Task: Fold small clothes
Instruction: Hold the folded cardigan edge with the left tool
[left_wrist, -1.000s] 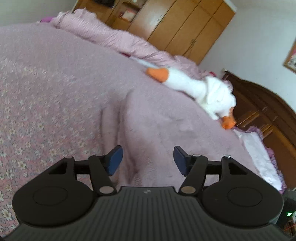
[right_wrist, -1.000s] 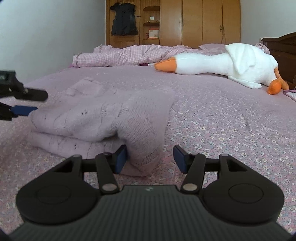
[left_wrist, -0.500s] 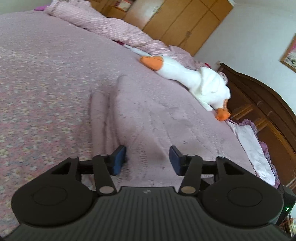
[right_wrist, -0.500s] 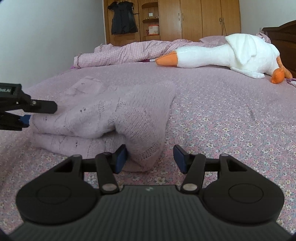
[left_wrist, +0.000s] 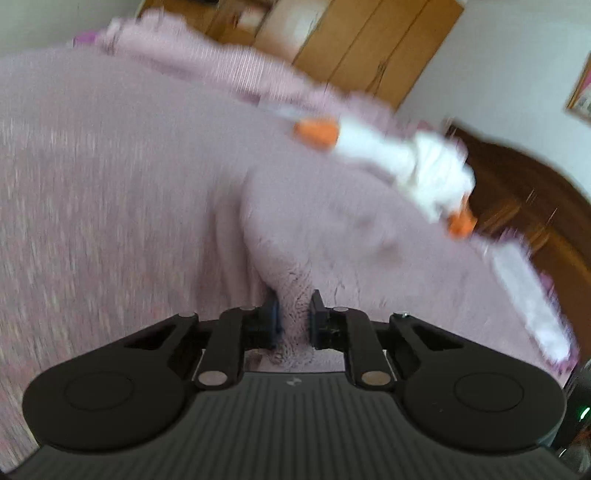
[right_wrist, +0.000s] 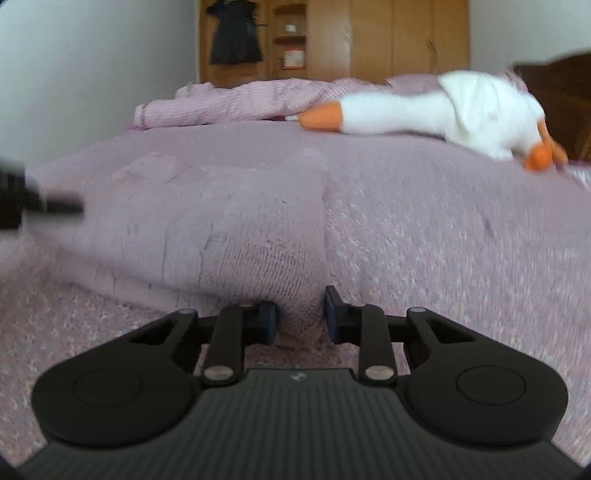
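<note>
A folded pale pink knitted sweater lies on the flowered pink bedspread. My right gripper is shut on the sweater's near right corner, knit bunched between its blue pads. In the left wrist view the same sweater rises in front of me, and my left gripper is shut on its near edge, with fabric pinched between the fingers. The left gripper's black finger shows at the left edge of the right wrist view, at the sweater's far left end. Both views are blurred by motion.
A white plush goose with an orange beak lies across the far side of the bed. A crumpled pink checked blanket sits behind it. Wooden wardrobes and a dark headboard stand beyond.
Both grippers went from open, beside the sweater's edges, to shut on the fabric. Both cameras are moving now, blurring the scene.
</note>
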